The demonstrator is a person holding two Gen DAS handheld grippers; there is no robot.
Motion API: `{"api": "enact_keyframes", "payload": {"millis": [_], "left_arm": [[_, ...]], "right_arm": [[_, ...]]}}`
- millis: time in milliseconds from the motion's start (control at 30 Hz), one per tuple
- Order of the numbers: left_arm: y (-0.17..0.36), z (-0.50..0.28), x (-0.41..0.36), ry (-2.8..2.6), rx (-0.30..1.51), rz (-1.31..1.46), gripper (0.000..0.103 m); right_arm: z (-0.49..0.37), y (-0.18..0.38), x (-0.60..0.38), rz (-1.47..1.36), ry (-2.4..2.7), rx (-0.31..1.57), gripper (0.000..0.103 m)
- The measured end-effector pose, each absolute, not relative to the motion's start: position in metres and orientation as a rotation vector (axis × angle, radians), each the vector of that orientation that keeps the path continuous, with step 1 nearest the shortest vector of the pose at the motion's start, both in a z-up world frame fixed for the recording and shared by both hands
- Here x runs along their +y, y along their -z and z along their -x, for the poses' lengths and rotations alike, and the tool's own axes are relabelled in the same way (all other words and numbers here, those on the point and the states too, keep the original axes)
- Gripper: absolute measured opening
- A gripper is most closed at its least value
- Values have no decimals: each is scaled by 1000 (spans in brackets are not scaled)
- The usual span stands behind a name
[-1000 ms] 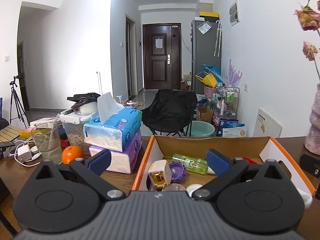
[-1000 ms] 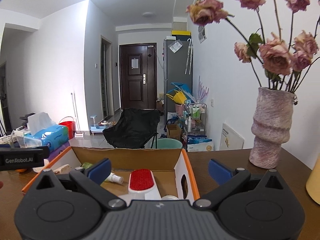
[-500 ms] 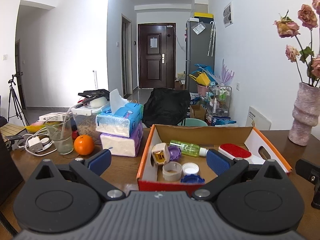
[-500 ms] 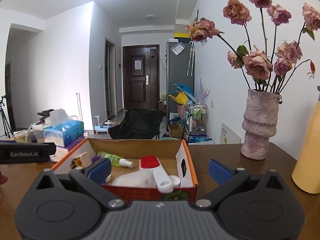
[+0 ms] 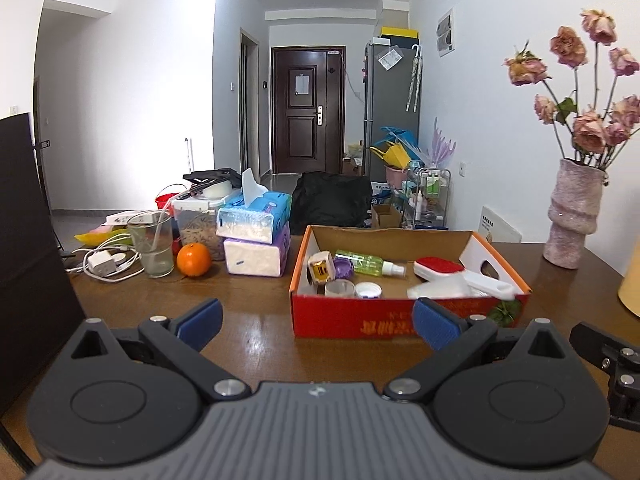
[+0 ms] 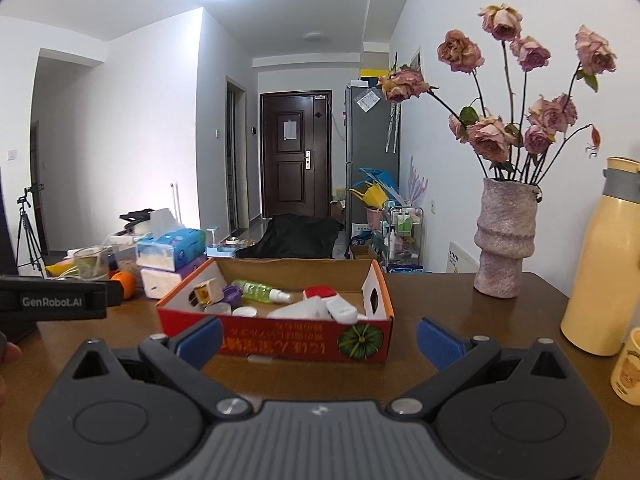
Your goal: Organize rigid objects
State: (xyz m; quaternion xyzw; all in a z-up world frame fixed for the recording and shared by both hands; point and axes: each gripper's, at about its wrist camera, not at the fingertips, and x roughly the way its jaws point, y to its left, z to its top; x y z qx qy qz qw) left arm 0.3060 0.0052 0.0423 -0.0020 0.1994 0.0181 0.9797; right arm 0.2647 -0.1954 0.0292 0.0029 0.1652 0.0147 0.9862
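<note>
Left gripper, right gripper level, agape

My pads blue. Box red, orange rim, pumpkin print. Spray bottle green. Brush red-topped. Orange far left. Vase mottled pink, far right.

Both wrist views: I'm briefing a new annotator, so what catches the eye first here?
The orange-rimmed cardboard box of small items sits mid-table, ahead of both open grippers. Right of it stands a pink vase of dried roses; left of it, stacked tissue packs and an orange.
</note>
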Motion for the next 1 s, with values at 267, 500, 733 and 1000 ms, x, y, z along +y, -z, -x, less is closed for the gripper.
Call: {"api": "enact_keyframes", "payload": {"millis": [267,500,733,1000], "left_arm": [[-45,-234,4,-24,395,-4,103],[-45,-167,4,-11,384,-2,103],[-43,-103,4,-9,366,-5,103],[-36,-56,6,-11,368,-5,103]], "right_arm": [[-189,-35,-200,-7,-26,319,103],[-123,-42,-204,4,-19,297,103],[-67,-43,-204,23,-32,274,103],[-27,-35,-196,51,-45,283,103]]}}
